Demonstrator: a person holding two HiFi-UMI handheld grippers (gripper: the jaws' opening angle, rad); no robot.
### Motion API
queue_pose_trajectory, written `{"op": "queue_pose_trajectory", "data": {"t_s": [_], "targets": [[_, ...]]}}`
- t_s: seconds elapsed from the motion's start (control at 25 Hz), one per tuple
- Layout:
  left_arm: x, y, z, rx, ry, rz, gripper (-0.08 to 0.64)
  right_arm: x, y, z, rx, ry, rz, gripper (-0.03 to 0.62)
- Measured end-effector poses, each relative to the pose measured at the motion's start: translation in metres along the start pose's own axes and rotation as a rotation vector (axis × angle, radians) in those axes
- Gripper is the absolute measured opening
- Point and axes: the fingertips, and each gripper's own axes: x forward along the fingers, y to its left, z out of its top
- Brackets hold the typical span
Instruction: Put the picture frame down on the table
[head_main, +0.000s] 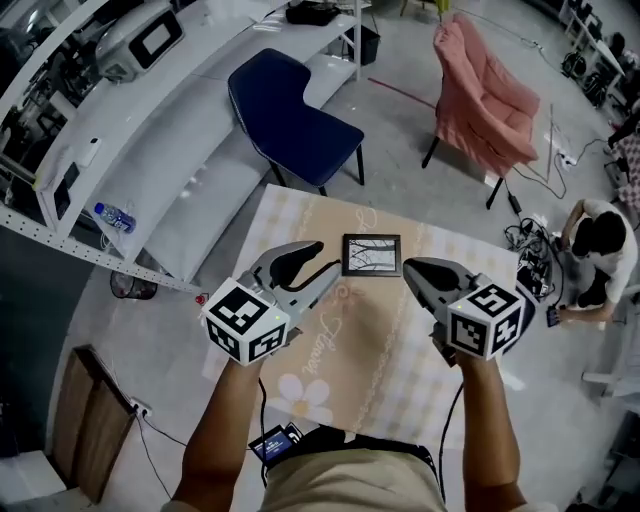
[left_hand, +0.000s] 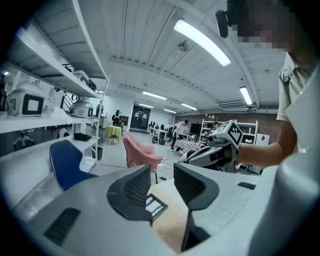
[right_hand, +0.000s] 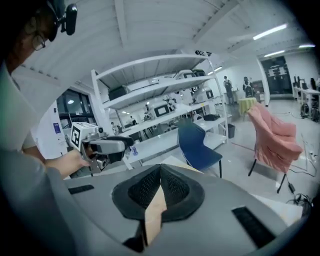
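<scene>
A small dark picture frame (head_main: 371, 254) lies flat on the beige patterned tablecloth (head_main: 370, 340), at the table's far side. My left gripper (head_main: 316, 256) hovers just to its left, open with nothing between the jaws. In the left gripper view, a corner of the frame (left_hand: 154, 205) shows below the gap of the left gripper (left_hand: 162, 174). My right gripper (head_main: 412, 268) hovers just right of the frame, apart from it. In the right gripper view the right gripper (right_hand: 160, 169) is shut with nothing in it, and only the cloth shows beneath.
A blue chair (head_main: 290, 115) stands beyond the table's far left corner and a pink armchair (head_main: 485, 95) beyond the far right. White shelving (head_main: 150, 130) with a water bottle (head_main: 115, 217) runs along the left. A person (head_main: 600, 250) sits on the floor at the right among cables.
</scene>
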Motion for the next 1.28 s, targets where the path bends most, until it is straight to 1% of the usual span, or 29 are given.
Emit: {"op": "queue_pose_trajectory", "data": {"t_s": [0.04, 0.12, 0.16, 0.2, 0.32, 0.44, 0.64, 0.8, 1.0, 1.28], "targets": [[-0.015, -0.010, 0.011, 0.010, -0.023, -0.007, 0.133, -0.012, 0.016, 0.009, -0.015, -0.024, 0.022, 0.006], [-0.045, -0.033, 0.030, 0.027, -0.069, -0.023, 0.042, -0.038, 0.051, 0.024, -0.042, -0.068, 0.067, 0.006], [-0.060, -0.044, 0.040, 0.035, -0.090, -0.033, 0.015, -0.051, 0.067, 0.031, -0.053, -0.088, 0.086, 0.005], [-0.074, -0.055, 0.049, 0.044, -0.108, -0.045, 0.009, -0.063, 0.083, 0.038, -0.062, -0.106, 0.101, 0.005], [-0.113, -0.087, 0.069, 0.085, -0.138, -0.086, 0.006, -0.095, 0.124, 0.055, -0.105, -0.148, 0.118, 0.003], [-0.149, -0.118, 0.080, 0.121, -0.160, -0.115, 0.006, -0.121, 0.160, 0.063, -0.149, -0.175, 0.119, 0.003], [-0.200, -0.162, 0.087, 0.171, -0.192, -0.123, 0.006, -0.159, 0.212, 0.063, -0.196, -0.213, 0.122, 0.003], [-0.232, -0.187, 0.091, 0.211, -0.222, -0.115, 0.006, -0.184, 0.241, 0.057, -0.231, -0.226, 0.113, 0.003], [-0.259, -0.211, 0.093, 0.233, -0.251, -0.122, 0.006, -0.212, 0.270, 0.057, -0.268, -0.242, 0.087, 0.003], [-0.291, -0.245, 0.084, 0.231, -0.271, -0.128, 0.006, -0.241, 0.296, 0.042, -0.280, -0.249, 0.050, 0.003]]}}
